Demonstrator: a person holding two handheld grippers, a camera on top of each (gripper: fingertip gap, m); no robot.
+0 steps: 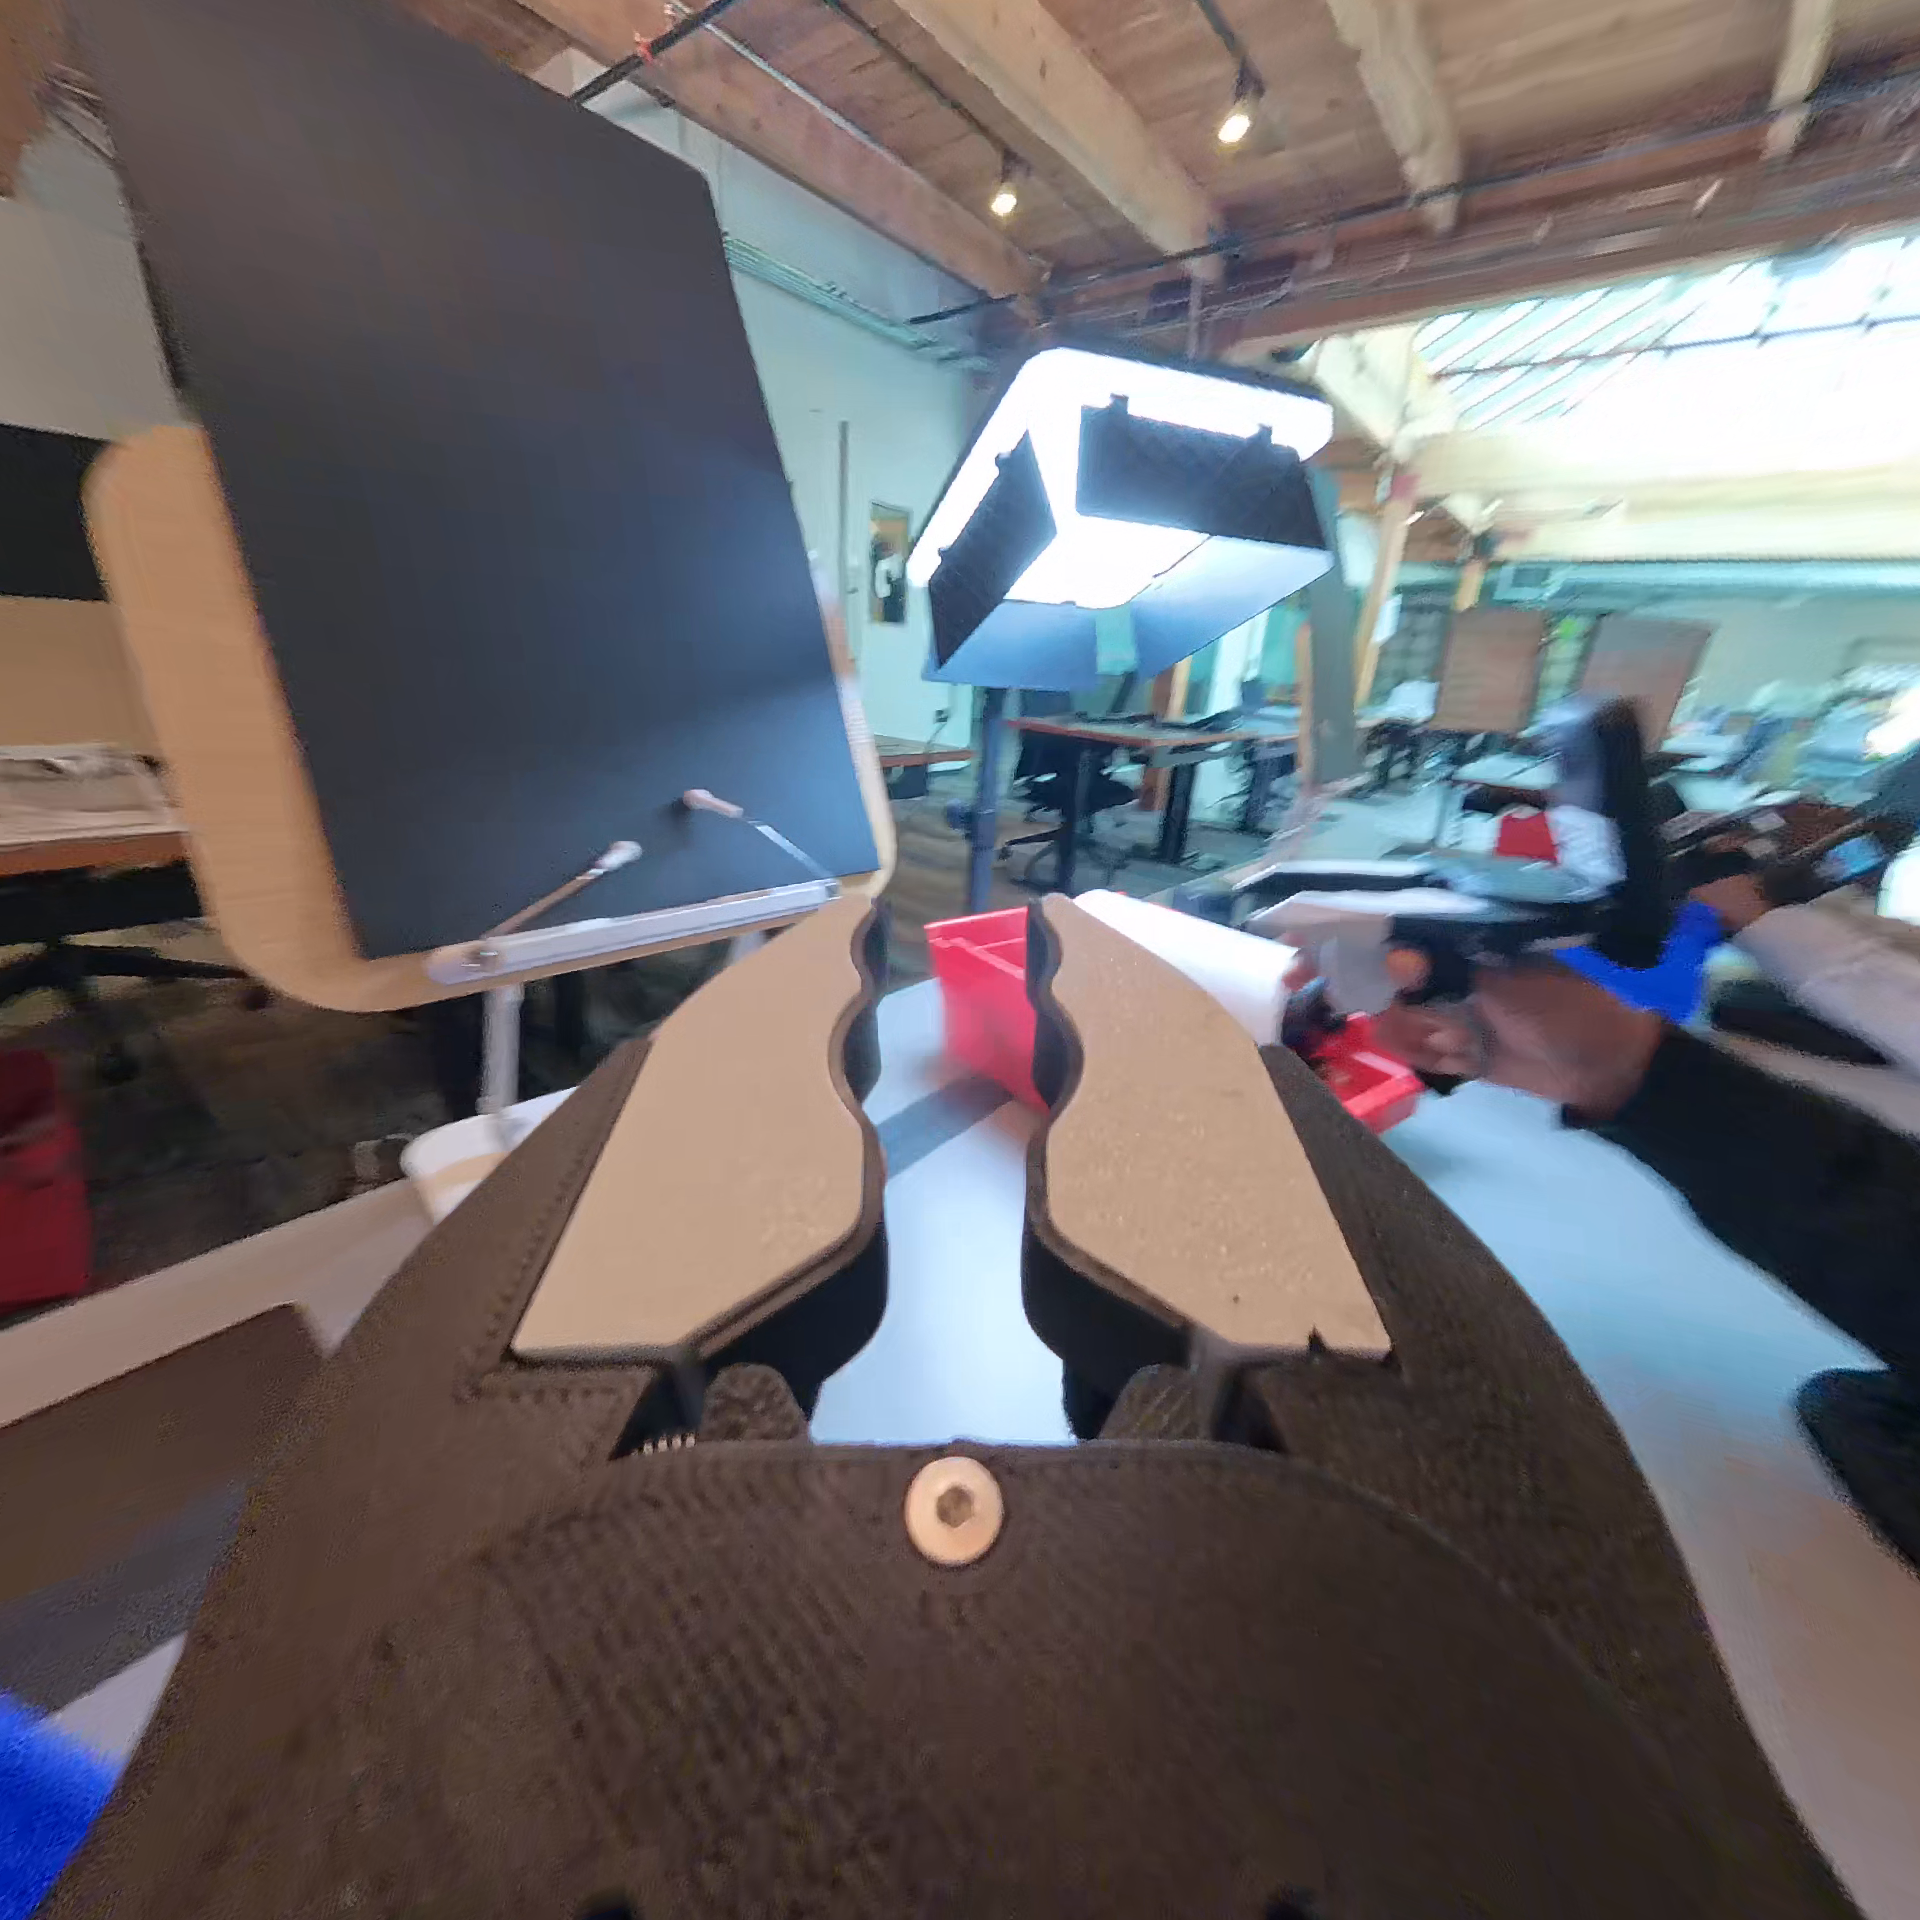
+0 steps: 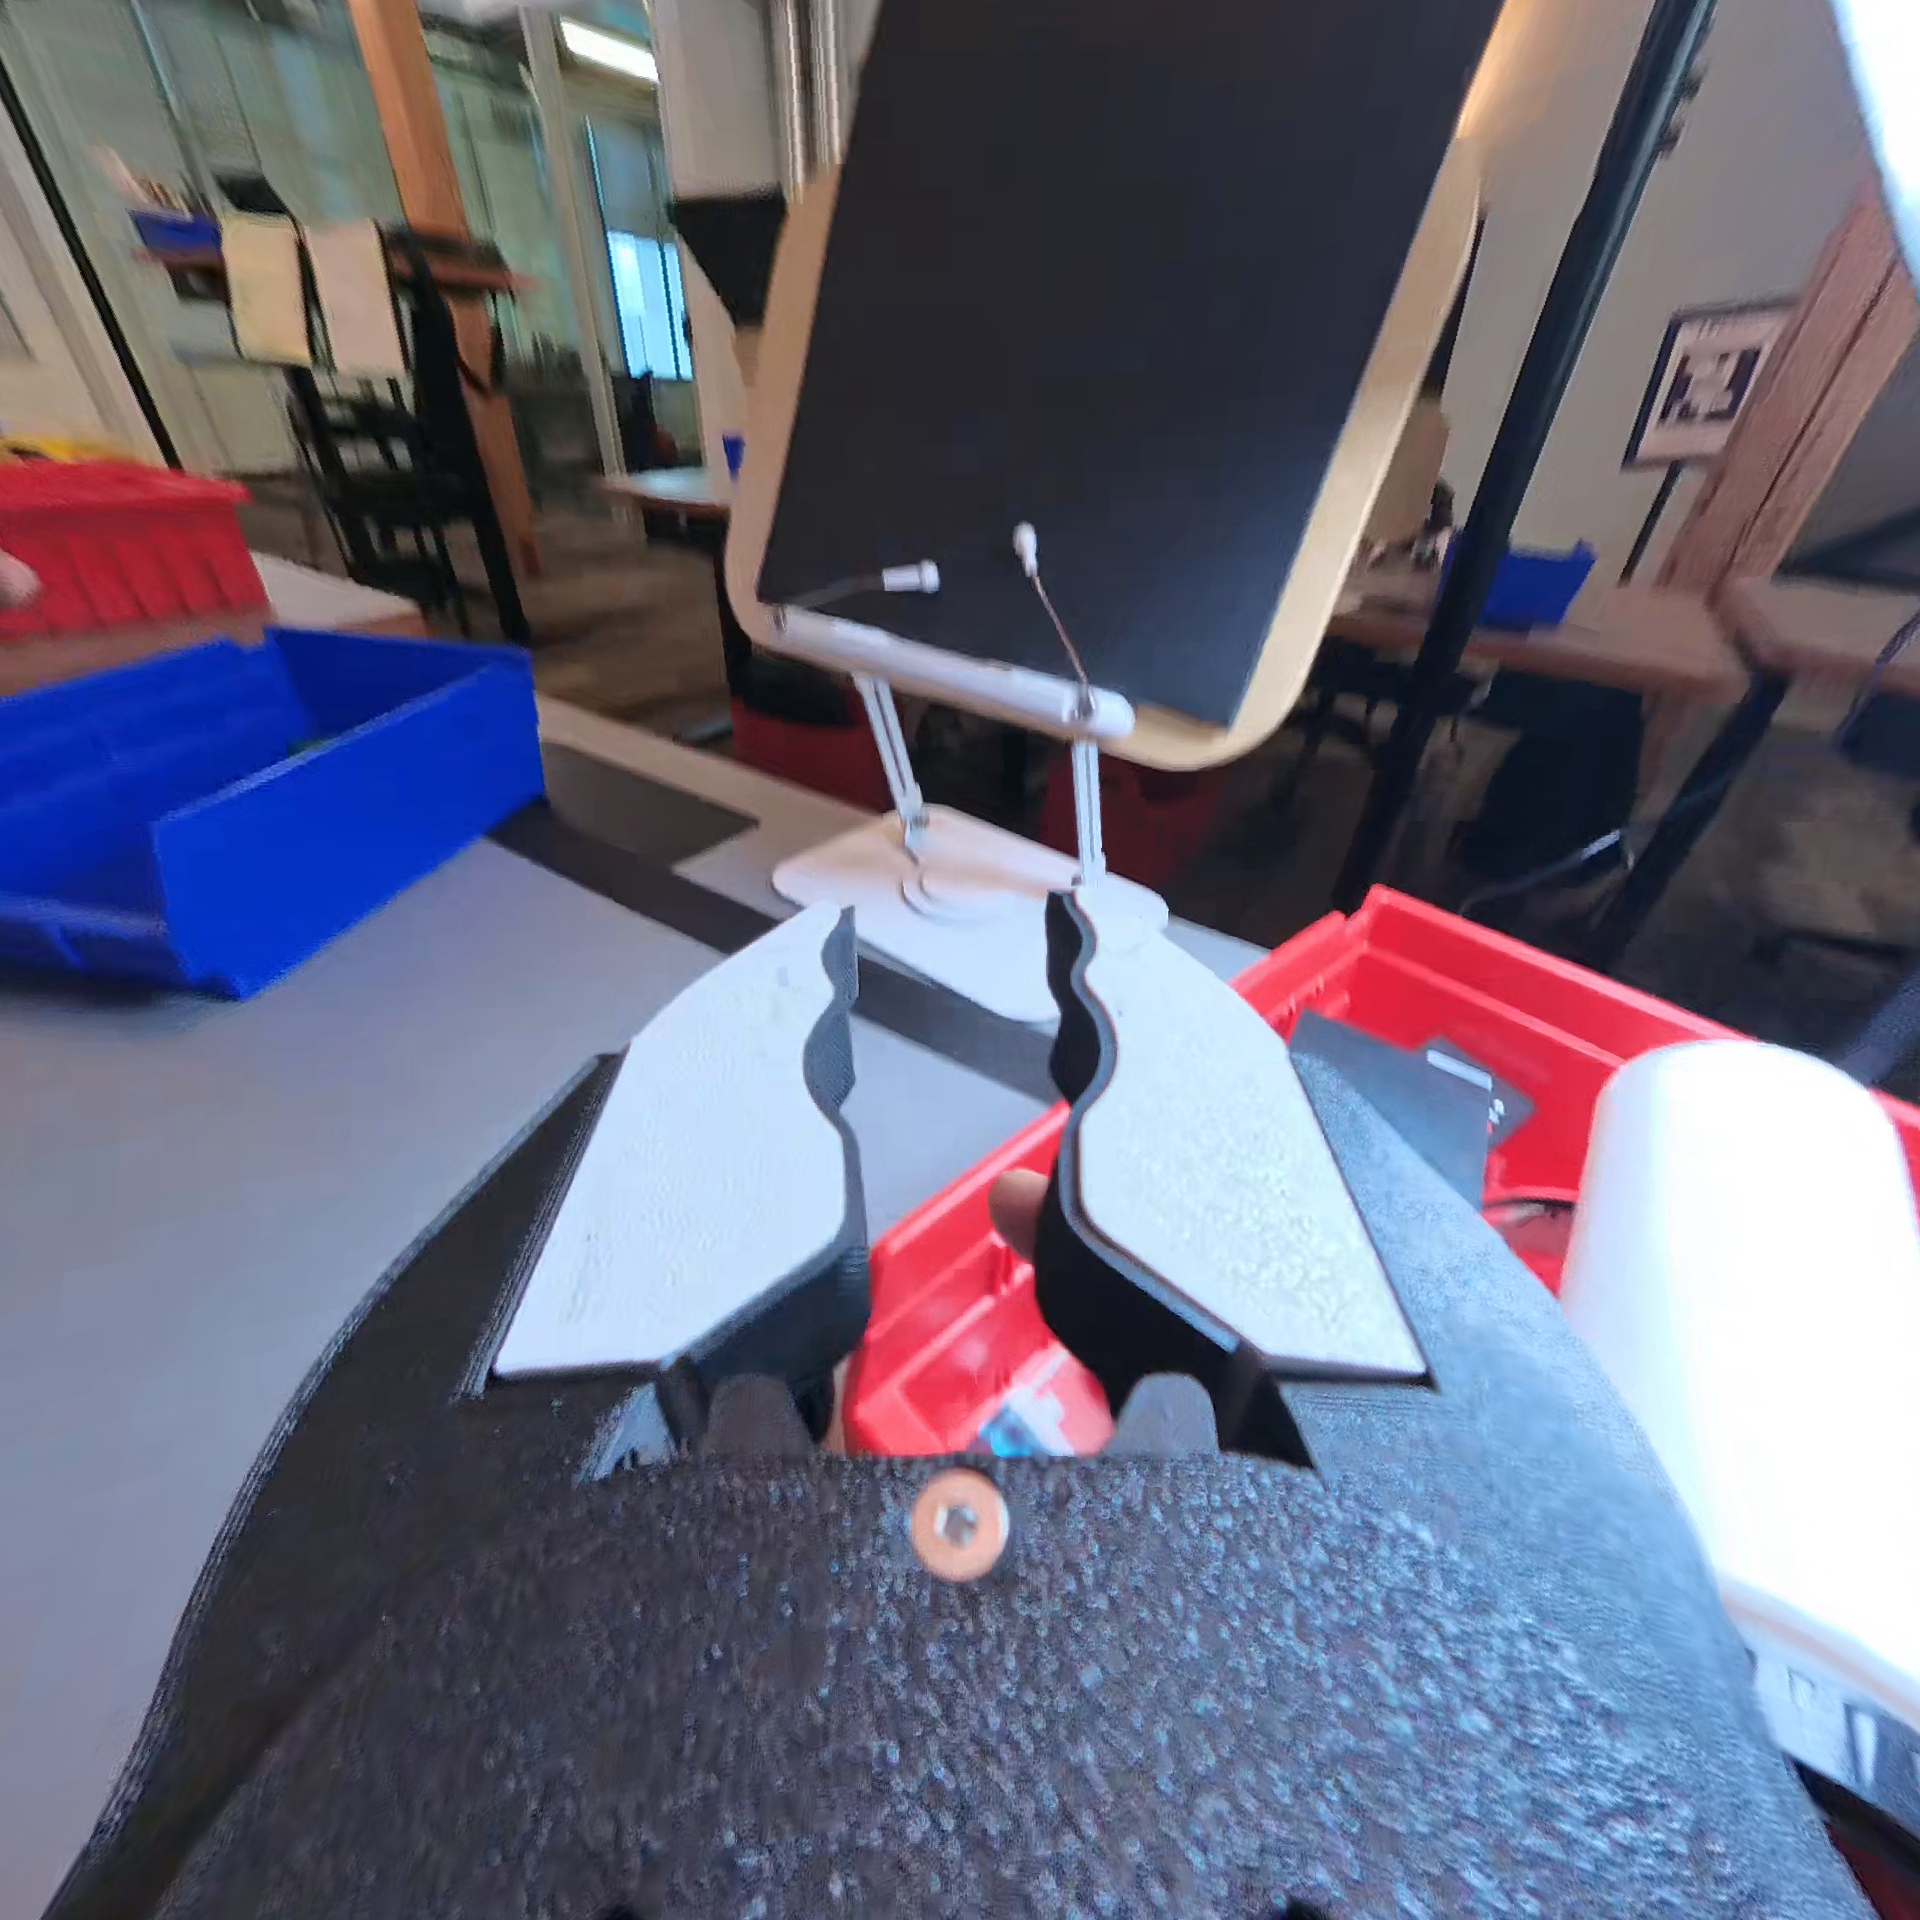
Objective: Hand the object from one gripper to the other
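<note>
My left gripper (image 1: pixel 956 920) is open and holds nothing. It hovers over the grey table (image 1: pixel 1558 1299) and points at a red bin (image 1: pixel 977 997). My right gripper (image 2: pixel 951 914) is open and holds nothing. It hovers over the near left corner of the red bin (image 2: pixel 1382 935). In the left wrist view the right gripper (image 1: pixel 1340 935) shows farther off at right, held by a hand (image 1: pixel 1507 1039). The bin holds black items (image 2: pixel 1392 1091) and a blurred red and blue thing (image 2: pixel 1029 1423). I cannot tell which is the task's object.
A black board on a white stand (image 2: pixel 1091 364) rises behind the bin and also shows in the left wrist view (image 1: pixel 499 520). A blue bin (image 2: pixel 312 831) sits at far left. A blurred white rounded thing (image 2: pixel 1745 1299) is close on the right. A lamp (image 1: pixel 1122 509) stands behind.
</note>
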